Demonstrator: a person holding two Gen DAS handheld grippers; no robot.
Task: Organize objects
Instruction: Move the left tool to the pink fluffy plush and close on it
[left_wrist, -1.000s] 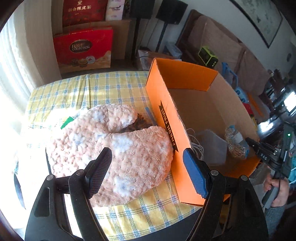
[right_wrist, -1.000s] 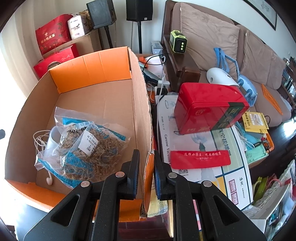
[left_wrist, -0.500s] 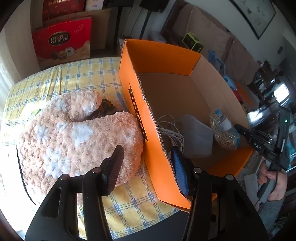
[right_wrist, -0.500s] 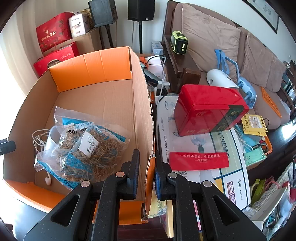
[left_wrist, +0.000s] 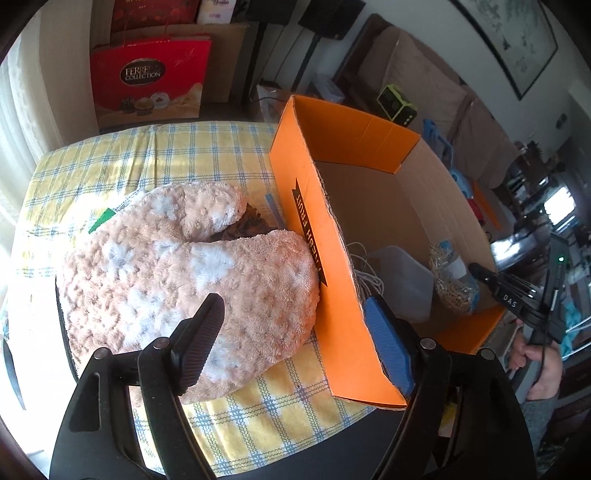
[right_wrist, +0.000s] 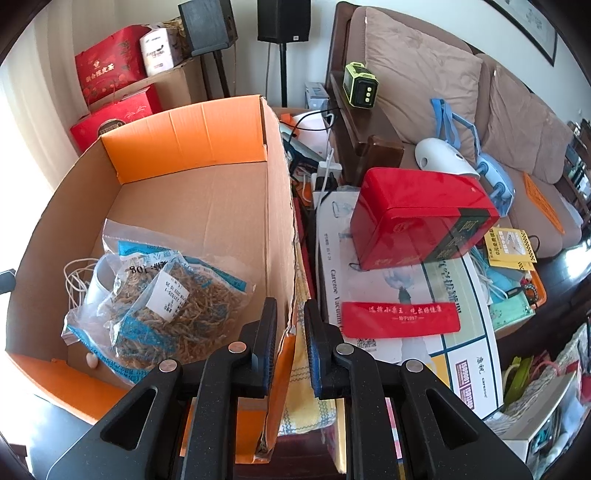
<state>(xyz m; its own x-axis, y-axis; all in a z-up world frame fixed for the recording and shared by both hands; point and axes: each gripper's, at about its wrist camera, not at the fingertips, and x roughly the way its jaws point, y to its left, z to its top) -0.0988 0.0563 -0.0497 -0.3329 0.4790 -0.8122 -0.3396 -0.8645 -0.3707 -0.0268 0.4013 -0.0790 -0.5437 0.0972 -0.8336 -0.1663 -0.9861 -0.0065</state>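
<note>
**Left wrist view: claw spread over the plush pillow, box wall pinched on the far side**

Left wrist view had the left claw (left_wrist: 295, 332) angled steeply down, its jaws opening and standing wide. One dark ribbed finger sat over the plush pillow (left_wrist: 184, 280), one blue-padded finger over the near wall of the cardboard box (left_wrist: 325, 302). The pads pressed on nothing that showed. The pillow was a single U-shaped piece, fluffy and nubbly, peach-pink with pale blue-white patches. It lay on the yellow-and-blue checked cloth (left_wrist: 147, 155) covering the desk, with one lobe touching the box's orange side. A dark brown scrap (left_wrist: 251, 225) peeked out of the curve of the U; what it was could not be told.

The box was corrugated, orange outside, plain brown inside, open-topped, and there was only one. Inside it, the right wrist view showed two clear crinkly plastic bags of dried brown strands (right_wrist: 166, 306), each with a white label. A white cord (right_wrist: 74, 280) was coiled beside them, along with a pale translucent container (right_wrist: 98, 291).

The right claw (right_wrist: 290, 339) also pointed steeply down, its jaws narrow and clamped on the box's right wall, one finger inside, one outside. In the left view a hand (left_wrist: 532, 362) gripped that tool's handle. Beside the box sat one glossy red tin (right_wrist: 417, 221).
</note>
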